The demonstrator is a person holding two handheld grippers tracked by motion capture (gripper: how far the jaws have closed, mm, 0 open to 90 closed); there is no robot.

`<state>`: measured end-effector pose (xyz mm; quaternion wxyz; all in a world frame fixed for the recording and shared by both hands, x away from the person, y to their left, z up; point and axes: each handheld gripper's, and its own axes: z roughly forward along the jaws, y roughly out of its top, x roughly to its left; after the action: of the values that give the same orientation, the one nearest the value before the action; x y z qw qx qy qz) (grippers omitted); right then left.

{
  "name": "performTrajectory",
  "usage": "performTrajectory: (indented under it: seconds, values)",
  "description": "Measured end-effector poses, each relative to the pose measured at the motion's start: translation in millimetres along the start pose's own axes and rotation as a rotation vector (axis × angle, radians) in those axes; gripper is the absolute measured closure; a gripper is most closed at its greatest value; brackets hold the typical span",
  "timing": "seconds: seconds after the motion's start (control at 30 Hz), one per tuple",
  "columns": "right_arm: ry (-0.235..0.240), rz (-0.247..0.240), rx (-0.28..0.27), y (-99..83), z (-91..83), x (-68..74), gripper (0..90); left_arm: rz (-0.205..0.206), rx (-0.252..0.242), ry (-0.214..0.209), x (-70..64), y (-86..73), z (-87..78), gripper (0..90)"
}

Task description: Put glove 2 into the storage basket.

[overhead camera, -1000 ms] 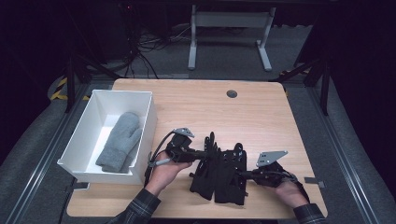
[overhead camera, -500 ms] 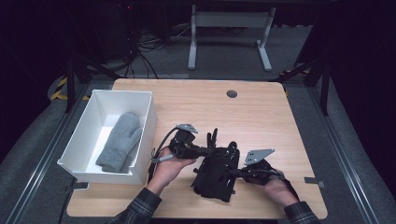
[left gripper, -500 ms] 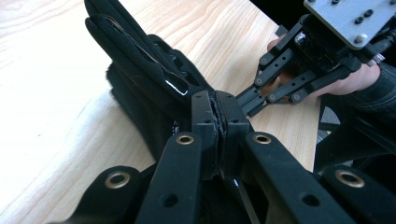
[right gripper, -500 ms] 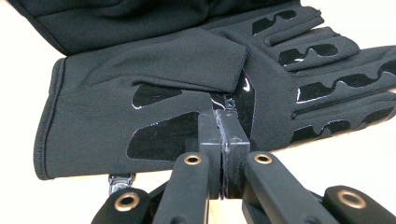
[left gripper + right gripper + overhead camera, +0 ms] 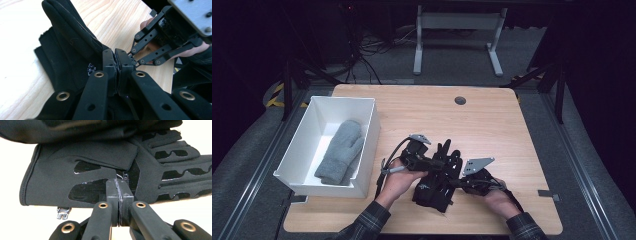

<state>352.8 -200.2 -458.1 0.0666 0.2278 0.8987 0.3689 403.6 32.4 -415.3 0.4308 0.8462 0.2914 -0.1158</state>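
Note:
Black gloves (image 5: 434, 192) lie bunched at the front middle of the wooden table (image 5: 492, 125). My left gripper (image 5: 443, 163) reaches in from the left, its jaws shut on the black fabric (image 5: 70, 50). From the right comes my right gripper (image 5: 452, 183), jaws shut on the lower edge of a glove (image 5: 100, 157) with glossy grip patches. In the left gripper view, my left gripper (image 5: 116, 57) and the right gripper (image 5: 131, 58) nearly touch at their tips. A second glove lies folded over the first in the right gripper view, above my right gripper (image 5: 117, 186).
A white bin (image 5: 329, 184) stands at the table's left with a grey mitten (image 5: 339, 150) inside. A round cable hole (image 5: 460, 100) sits near the far edge. A small metal clip (image 5: 62, 213) hangs from the glove's cuff. Bare wood lies to the right and behind.
My right gripper has moved left to the gloves and closed in beside the left gripper. The gloves have bunched up and shifted slightly left.

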Motion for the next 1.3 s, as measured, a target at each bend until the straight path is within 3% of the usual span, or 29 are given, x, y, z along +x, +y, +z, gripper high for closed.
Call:
performTrajectory:
  seconds: [0.37, 0.63, 0.77, 0.87, 1.0, 1.17, 1.3]
  values:
    - [-0.012, -0.010, -0.007, 3.1, 3.1, -0.3, 90.0, 0.006, 0.017, 0.011, 1.5, -2.7, 17.7, 86.3]
    - [-0.064, 0.037, -0.037, -6.6, -15.4, -14.5, 85.9, 0.009, -0.021, 0.009, -0.1, 0.0, 17.8, 85.3]
    - [-0.079, 0.054, -0.035, -10.2, -19.3, -19.0, 84.5, 0.004, -0.054, -0.010, -1.8, 2.4, 19.6, 78.1]
    - [-0.098, 0.053, -0.036, -11.9, -22.3, -21.1, 84.1, 0.025, -0.045, 0.002, -6.0, 2.3, 17.7, 77.7]
    - [-0.119, 0.067, -0.037, -16.7, -28.4, -25.8, 82.9, 0.054, -0.018, 0.024, -10.7, -0.6, 15.1, 88.6]
    - [-0.155, 0.085, -0.040, -23.5, -37.0, -33.1, 73.9, 0.083, 0.040, 0.037, -21.2, -12.1, 24.0, 89.5]
    - [-0.184, 0.094, -0.028, -26.7, -37.8, -36.5, 63.2, 0.089, 0.078, 0.021, -28.1, -21.1, 34.3, 89.7]
